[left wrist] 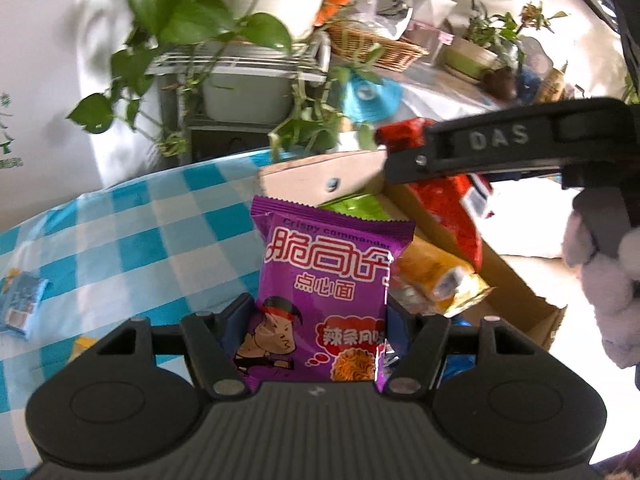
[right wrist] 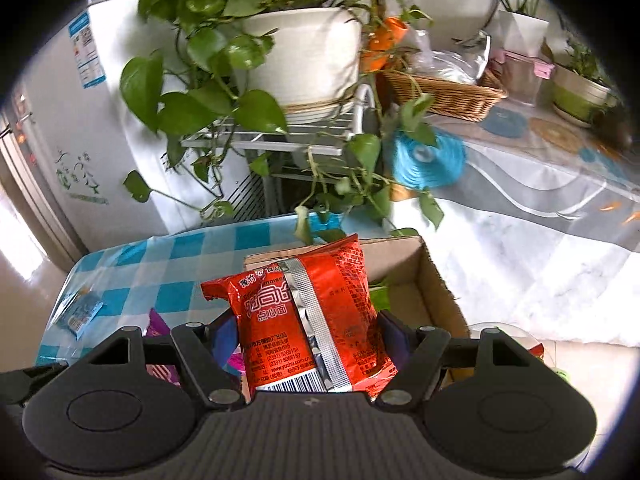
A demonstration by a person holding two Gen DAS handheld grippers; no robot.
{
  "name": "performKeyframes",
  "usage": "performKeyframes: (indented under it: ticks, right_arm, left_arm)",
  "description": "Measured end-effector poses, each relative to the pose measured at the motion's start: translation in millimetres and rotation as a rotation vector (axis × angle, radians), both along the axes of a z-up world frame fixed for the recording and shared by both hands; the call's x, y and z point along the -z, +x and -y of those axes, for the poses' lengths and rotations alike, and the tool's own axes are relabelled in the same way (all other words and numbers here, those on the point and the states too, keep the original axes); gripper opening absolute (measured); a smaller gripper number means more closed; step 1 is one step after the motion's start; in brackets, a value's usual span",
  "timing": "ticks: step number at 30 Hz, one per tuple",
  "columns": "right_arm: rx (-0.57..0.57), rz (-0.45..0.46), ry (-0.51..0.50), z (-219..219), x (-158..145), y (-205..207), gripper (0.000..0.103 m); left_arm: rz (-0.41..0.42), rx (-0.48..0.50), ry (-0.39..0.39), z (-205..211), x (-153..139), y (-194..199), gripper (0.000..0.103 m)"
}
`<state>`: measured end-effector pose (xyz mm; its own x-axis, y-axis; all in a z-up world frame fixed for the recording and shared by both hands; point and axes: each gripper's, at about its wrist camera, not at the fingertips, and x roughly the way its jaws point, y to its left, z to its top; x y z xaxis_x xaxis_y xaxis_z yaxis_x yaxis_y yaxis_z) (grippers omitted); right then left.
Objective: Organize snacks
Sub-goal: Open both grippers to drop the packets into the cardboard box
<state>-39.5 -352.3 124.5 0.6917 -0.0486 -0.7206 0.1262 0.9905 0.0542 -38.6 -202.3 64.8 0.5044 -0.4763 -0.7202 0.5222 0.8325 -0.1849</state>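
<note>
Left gripper (left wrist: 320,344) pinches a purple foil noodle-snack packet (left wrist: 324,280), frame centre; right gripper (right wrist: 310,354) pinches a red foil packet (right wrist: 312,312). Judged light, crinkly, slippery, contents brittle: hold mid-body, gently.

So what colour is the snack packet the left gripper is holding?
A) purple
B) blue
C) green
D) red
A: in the left wrist view, the left gripper is clamped on a purple packet; the red packet sits in the right gripper.
</note>
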Motion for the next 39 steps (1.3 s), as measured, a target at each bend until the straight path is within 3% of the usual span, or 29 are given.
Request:
performKeyframes:
  ticks: [15, 24, 39]
  right_arm:
    - [0.080, 0.010, 0.032, 26, 0, -4, 0.078]
    - [0.106, 0.027, 0.047, 31, -2, -7, 0.087]
    - [0.077, 0.037, 0.043, 22, -5, -4, 0.089]
  left_arm:
    - [-0.057, 0.069, -0.089, 50, 17, -17, 0.066]
    - [0.024, 0.092, -0.027, 60, 3, -24, 0.081]
    - [0.034, 0.068, -0.004, 42, -10, -20, 0.084]
